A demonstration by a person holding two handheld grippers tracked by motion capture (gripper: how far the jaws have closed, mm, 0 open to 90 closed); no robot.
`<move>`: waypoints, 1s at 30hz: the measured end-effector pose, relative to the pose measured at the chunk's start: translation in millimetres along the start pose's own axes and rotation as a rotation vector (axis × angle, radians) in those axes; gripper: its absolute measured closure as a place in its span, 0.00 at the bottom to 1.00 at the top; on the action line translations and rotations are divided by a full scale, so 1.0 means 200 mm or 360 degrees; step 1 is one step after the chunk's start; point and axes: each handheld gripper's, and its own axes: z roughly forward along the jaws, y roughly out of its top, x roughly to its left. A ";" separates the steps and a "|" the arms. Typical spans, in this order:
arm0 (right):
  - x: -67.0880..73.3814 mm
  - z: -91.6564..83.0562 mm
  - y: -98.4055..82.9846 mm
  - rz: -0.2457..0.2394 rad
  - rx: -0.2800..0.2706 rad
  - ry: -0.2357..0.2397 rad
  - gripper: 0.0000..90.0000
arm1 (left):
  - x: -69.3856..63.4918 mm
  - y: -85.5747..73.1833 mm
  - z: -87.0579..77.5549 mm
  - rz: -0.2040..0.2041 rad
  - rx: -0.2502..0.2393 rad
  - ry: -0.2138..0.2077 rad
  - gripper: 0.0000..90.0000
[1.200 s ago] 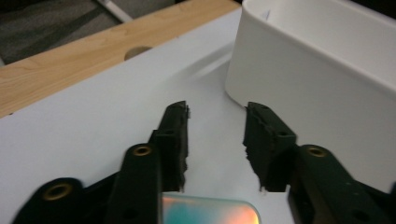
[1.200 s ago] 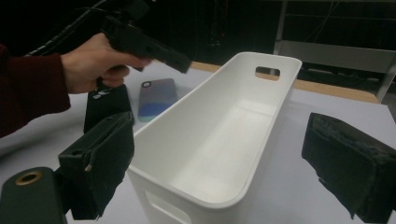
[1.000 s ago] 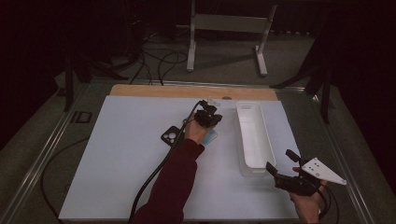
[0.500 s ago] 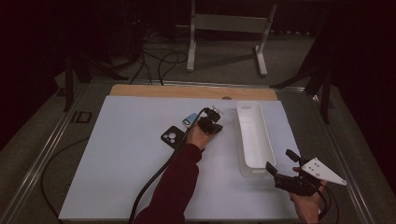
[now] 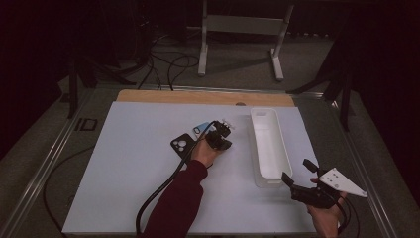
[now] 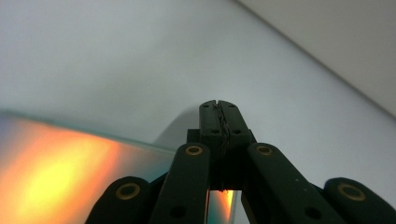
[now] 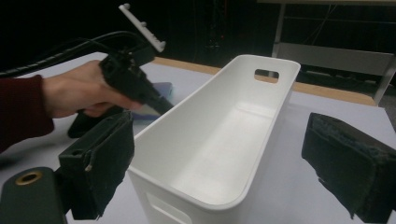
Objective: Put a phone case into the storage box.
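The white bin (image 5: pixel 270 146) stands on the bench (image 5: pixel 124 163), just ahead of the right gripper (image 7: pixel 219 172), whose jaws stand wide open on either side of its near end. The left gripper (image 5: pixel 220 140) has its jaws pressed fully together over the bench with nothing visibly between their tips; a shiny iridescent sheet (image 6: pixel 70 163) lies below and beside them. Judging by this, the step is picking up a small flat item; next the left jaws need to open and settle around it.
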 end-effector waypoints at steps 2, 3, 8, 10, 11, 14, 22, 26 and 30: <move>0.00 0.00 0.00 0.0000 0.0000 -0.0002 0.10 | 0.00 -0.02 -0.01 0.0002 0.0009 0.0007 1.00; 0.00 0.00 0.00 0.0000 0.0000 -0.0003 0.10 | -0.01 -0.04 -0.03 -0.0003 0.0008 0.0010 1.00; 0.00 0.00 0.00 -0.0008 0.0002 -0.0003 0.10 | -0.03 -0.15 -0.12 0.0001 0.0034 0.0020 1.00; 0.00 0.00 0.00 -0.0008 0.0004 -0.0004 0.10 | -0.03 -0.19 -0.16 0.0037 0.0052 0.0035 1.00; 0.01 0.00 0.00 -0.0007 0.0006 -0.0002 0.10 | -0.03 -0.22 -0.18 0.0031 0.0043 0.0033 1.00; 0.01 0.01 0.00 -0.0013 0.0009 0.0001 0.10 | 0.00 -0.29 -0.24 0.0030 0.0030 0.0030 1.00; 0.02 0.01 0.00 -0.0020 0.0012 0.0005 0.10 | 0.04 -0.42 -0.39 0.0038 0.0025 0.0129 1.00; 0.02 0.02 0.00 -0.0021 0.0021 0.0006 0.10 | 0.08 -0.50 -0.44 0.0014 0.0022 0.0164 1.00; 0.03 0.03 0.00 -0.0030 0.0020 0.0008 0.10 | 0.08 -0.54 -0.47 0.0030 -0.0025 0.0144 0.99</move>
